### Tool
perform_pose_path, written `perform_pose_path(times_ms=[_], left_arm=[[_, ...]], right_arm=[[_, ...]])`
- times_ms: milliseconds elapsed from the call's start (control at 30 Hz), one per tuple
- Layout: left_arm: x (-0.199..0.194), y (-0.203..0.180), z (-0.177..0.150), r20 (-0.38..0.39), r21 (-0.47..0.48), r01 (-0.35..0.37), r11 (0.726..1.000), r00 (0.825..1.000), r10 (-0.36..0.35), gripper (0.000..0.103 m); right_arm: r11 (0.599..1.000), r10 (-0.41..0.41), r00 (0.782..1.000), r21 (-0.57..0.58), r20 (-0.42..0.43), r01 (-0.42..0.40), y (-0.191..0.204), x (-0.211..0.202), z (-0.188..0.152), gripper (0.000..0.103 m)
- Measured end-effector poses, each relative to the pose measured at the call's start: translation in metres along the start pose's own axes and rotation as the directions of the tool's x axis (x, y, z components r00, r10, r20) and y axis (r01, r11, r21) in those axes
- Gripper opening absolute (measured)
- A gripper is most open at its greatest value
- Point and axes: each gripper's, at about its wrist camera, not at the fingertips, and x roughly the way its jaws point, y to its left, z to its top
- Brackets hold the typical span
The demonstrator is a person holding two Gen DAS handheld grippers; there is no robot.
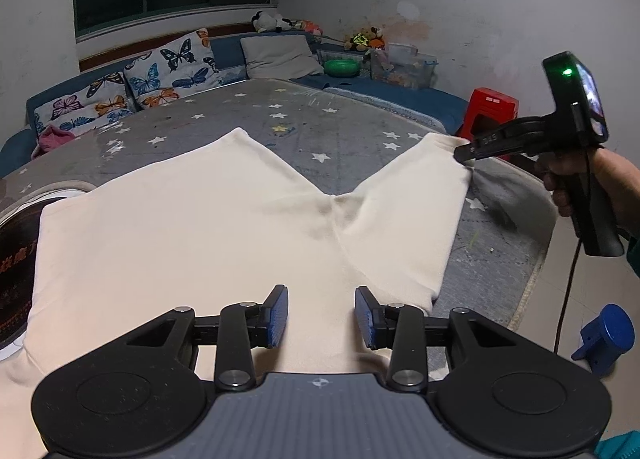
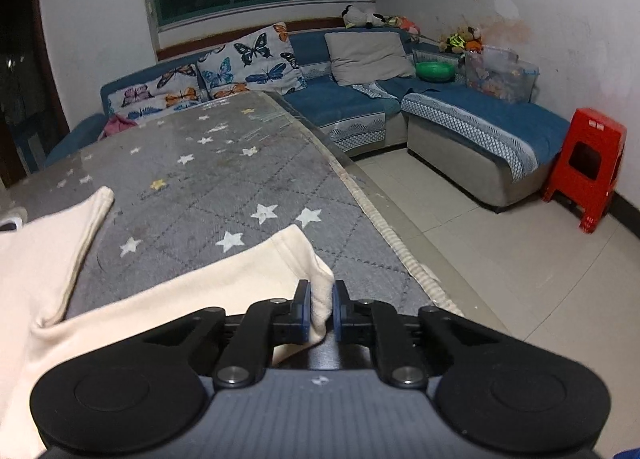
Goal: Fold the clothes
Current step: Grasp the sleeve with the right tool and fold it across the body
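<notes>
Left hand-held gripper (image 1: 321, 317) jaws apart, right hand-held gripper (image 2: 320, 309) pinched closed, gripped by a hand (image 1: 576, 179)

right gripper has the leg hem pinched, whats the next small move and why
Probably carry the right gripper leftward, bringing its pinched leg hem over onto the other leg of the cream shorts. The two legs lie spread in a V on the grey star mat, so folding one onto the other halves the garment. The left gripper is open over the waist and could press it down.

right gripper (image 2: 320, 309) jaws pinch cream shorts (image 2: 240, 279) hem over table (image 2: 208, 179).
</notes>
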Motion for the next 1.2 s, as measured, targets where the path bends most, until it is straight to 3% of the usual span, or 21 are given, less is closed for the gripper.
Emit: perform_pose_path(times_ms=[333,633,833,1033,1200], left_arm=[[0.008,-0.01,-0.004,-0.002,0.029,0.009,1.0,1.0,-0.009,0.042],[-0.013,0.004,-0.007,0.046,-0.013,-0.005,1.0,0.999,0.006,0.045],[-0.041,0.028,-0.015,0.099,-0.076,-0.045,0.996,0.994,0.052,0.048],[-0.064,0.051,-0.027,0.13,-0.14,-0.083,0.987,0.986,0.101,0.052],[-0.076,0.067,-0.04,0.125,-0.207,-0.116,0.971,0.982,0.144,0.053]], right_arm=[[0.988,0.153,0.982,-0.022,0.11,-0.152,0.021,-0.055,0.03,0.008],[0.928,0.364,0.917,-0.148,0.163,-0.342,0.08,-0.111,0.064,0.008],[0.841,0.513,0.853,-0.259,0.101,-0.475,0.152,-0.124,0.06,0.008],[0.72,0.641,0.767,-0.357,0.017,-0.595,0.225,-0.135,0.054,0.008],[0.651,0.666,0.738,-0.399,-0.109,-0.646,0.273,-0.12,0.028,0.008]])
